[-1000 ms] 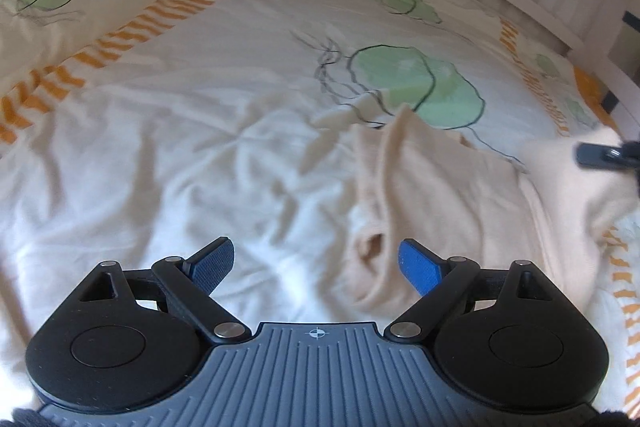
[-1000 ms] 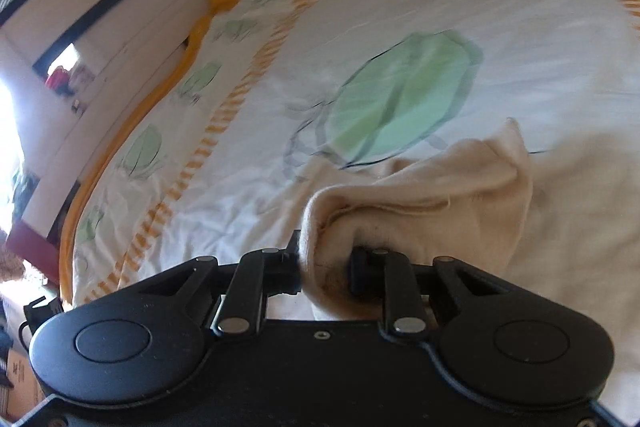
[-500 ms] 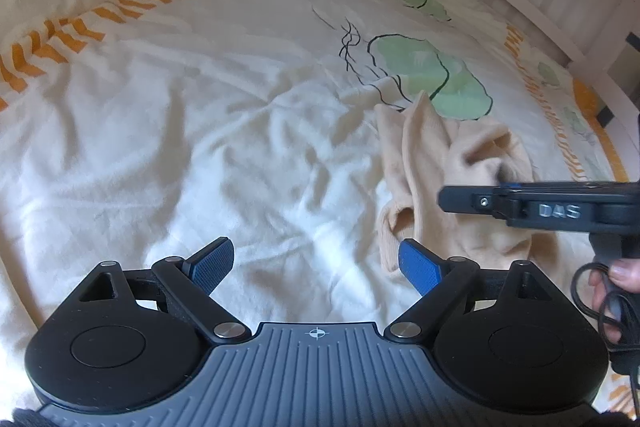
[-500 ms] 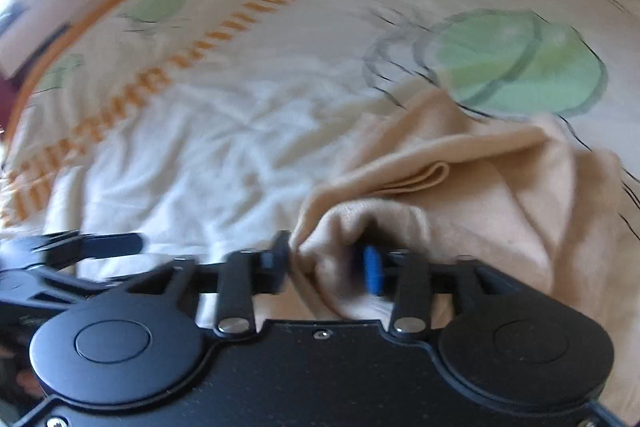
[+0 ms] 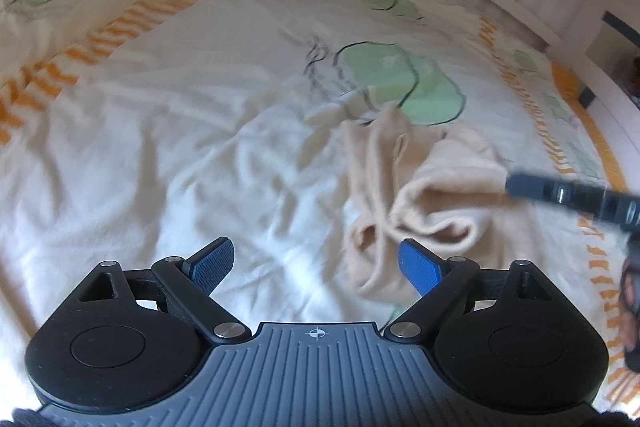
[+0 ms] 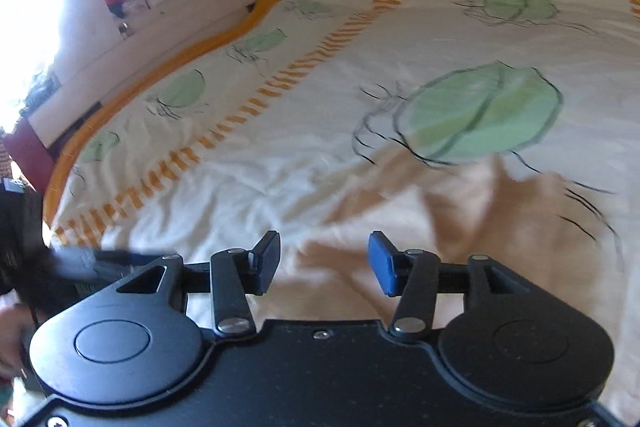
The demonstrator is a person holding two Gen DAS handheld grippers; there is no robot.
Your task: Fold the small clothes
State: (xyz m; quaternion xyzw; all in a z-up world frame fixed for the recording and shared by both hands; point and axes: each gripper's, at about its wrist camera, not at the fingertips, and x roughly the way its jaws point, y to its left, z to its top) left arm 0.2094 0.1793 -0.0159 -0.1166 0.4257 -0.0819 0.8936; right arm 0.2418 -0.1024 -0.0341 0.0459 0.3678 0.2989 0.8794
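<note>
White leaf-print bedsheet (image 5: pixel 160 155); crumpled beige knit garment (image 5: pixel 420 195) centre-right, partly folded, needs flattening. My left gripper (image 5: pixel 316 263) spread wide, empty; right gripper (image 6: pixel 322 261) released, nothing pinched.

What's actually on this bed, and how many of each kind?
Cream garment: 1
Leaf-print bedspread: 1
Claws: 2, left claw and right claw, both open and holding nothing
Total: 4
</note>
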